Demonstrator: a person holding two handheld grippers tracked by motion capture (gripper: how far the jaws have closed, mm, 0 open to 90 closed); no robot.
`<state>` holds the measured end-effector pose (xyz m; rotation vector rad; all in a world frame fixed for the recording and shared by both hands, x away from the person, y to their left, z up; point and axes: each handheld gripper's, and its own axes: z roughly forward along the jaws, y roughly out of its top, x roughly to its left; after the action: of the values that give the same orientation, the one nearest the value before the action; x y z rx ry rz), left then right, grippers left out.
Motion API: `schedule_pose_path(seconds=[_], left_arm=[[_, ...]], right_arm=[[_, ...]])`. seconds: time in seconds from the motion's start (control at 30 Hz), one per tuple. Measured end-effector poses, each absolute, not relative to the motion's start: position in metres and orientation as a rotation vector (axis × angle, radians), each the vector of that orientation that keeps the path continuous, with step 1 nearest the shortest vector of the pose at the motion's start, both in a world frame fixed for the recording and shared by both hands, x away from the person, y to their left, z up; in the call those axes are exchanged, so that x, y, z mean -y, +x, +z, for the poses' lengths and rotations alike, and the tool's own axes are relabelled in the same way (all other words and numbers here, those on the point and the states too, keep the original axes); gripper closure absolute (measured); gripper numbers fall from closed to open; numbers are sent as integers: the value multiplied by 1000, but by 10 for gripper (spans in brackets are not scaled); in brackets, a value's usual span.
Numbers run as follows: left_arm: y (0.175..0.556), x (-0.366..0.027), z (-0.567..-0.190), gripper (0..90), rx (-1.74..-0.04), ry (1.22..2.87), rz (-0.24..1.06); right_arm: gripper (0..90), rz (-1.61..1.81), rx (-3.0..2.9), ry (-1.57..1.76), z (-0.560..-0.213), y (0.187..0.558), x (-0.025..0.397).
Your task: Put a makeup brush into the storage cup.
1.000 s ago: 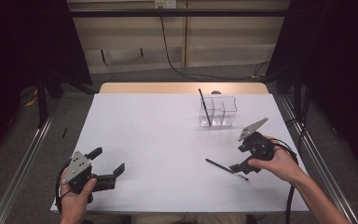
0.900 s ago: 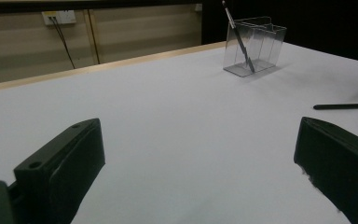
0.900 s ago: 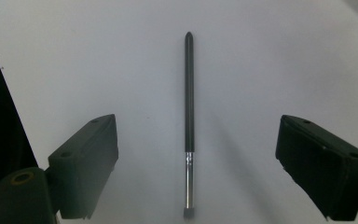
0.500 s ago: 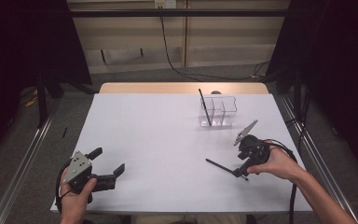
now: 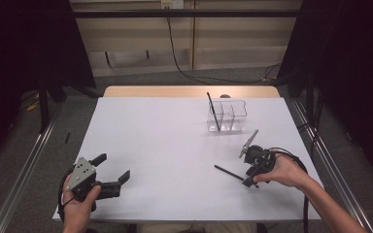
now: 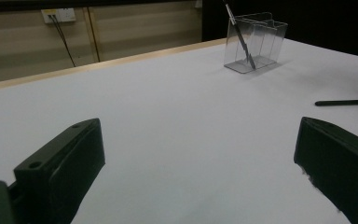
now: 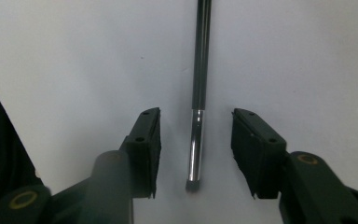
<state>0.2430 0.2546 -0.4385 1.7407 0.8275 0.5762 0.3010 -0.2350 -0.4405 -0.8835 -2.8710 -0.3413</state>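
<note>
Pen (image 7: 199,88) lies flat on the table's (image 5: 175,145) near right; right gripper (image 7: 196,147) tips down over it, jaws apart astride its end. Left gripper (image 5: 108,171) rests near left, jaws wide.

right tool (image 5: 250,178) over black pen (image 5: 229,173), white table (image 5: 165,145)
</note>
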Motion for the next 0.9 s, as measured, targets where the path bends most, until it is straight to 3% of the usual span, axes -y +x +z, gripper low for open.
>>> schedule_pose_path(seconds=[0.27, 0.4, 0.7, 0.9], left_arm=[[243, -255, -438, 18, -825, 1741, 576], [242, -254, -438, 18, -824, 1740, 577], [242, -254, -438, 18, -824, 1739, 575], [243, -254, -439, 18, -826, 1740, 580]], right_arm=[[618, -293, 2924, -842, -446, 300, 230], [713, -257, 2971, -859, -447, 298, 227], [751, -182, 2997, -860, -446, 298, 219], [844, -148, 2980, -877, -446, 301, 219]])
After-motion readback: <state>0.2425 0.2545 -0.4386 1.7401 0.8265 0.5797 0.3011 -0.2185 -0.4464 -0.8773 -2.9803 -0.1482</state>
